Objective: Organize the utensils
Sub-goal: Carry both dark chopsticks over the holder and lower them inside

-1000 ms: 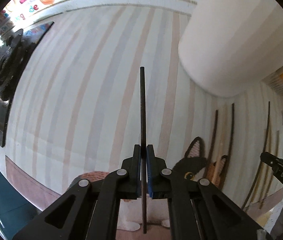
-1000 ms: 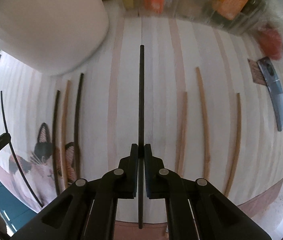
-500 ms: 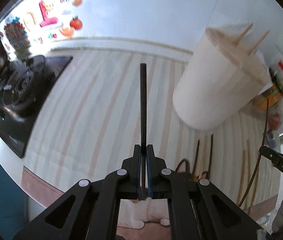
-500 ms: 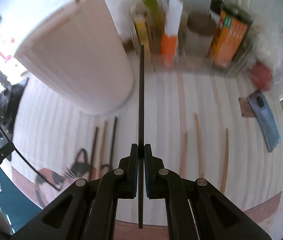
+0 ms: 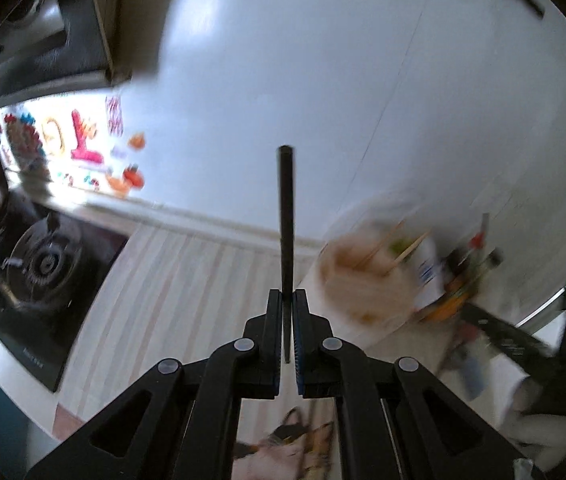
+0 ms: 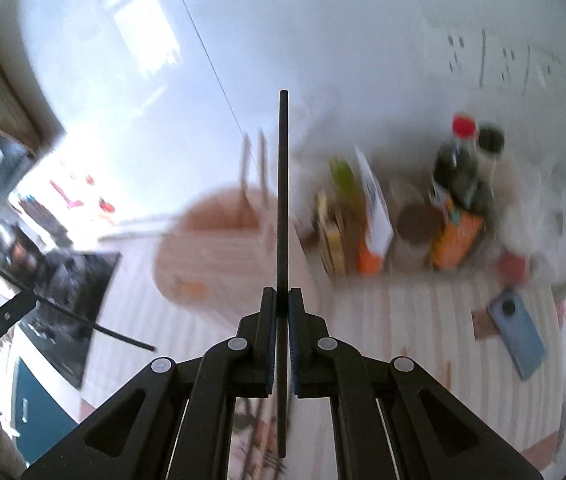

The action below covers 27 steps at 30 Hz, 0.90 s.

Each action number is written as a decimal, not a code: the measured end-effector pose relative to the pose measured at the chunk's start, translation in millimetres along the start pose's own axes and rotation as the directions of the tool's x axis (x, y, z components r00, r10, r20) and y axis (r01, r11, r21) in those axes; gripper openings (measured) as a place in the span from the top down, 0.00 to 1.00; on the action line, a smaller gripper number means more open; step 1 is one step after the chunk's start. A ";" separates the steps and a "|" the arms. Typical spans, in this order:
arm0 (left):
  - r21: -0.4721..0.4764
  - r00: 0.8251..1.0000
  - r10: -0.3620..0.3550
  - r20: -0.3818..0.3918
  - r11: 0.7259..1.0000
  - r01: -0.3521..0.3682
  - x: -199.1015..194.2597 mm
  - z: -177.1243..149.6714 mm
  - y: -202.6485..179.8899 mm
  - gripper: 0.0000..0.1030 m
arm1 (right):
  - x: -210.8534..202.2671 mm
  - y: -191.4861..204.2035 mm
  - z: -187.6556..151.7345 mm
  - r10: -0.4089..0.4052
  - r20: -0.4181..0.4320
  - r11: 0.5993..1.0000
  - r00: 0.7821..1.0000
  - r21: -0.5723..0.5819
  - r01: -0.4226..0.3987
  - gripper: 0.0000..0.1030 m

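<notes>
— Tools?
— My left tool point(image 5: 287, 300) pinches a black chopstick point(image 5: 286, 216); my right tool point(image 6: 281, 298) pinches another black chopstick point(image 6: 283, 200). Both sticks point straight ahead.
— Holder?
— The blurred beige chopstick holder point(image 6: 219, 248) stands on the striped table point(image 6: 423, 312), ahead of both tools, two wooden chopsticks point(image 6: 253, 176) inside.
</notes>
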<state>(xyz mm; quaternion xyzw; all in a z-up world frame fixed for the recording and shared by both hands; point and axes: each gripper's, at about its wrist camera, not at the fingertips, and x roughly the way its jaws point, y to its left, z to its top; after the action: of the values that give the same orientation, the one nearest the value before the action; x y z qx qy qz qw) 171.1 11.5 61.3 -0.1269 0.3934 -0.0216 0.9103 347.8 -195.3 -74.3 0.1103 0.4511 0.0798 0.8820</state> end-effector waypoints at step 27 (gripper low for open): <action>0.086 0.996 -0.025 -0.087 0.996 0.032 114.9 82.3 -63.6 0.98 | 55.4 22.2 127.0 -0.017 0.284 1.000 0.959 0.015 0.013 0.94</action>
<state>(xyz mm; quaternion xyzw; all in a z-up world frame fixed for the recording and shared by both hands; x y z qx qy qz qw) 313.6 -48.3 49.6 -0.0918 0.4290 -0.0571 0.8968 482.3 -176.2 -39.3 0.1227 0.3213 0.0535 0.9375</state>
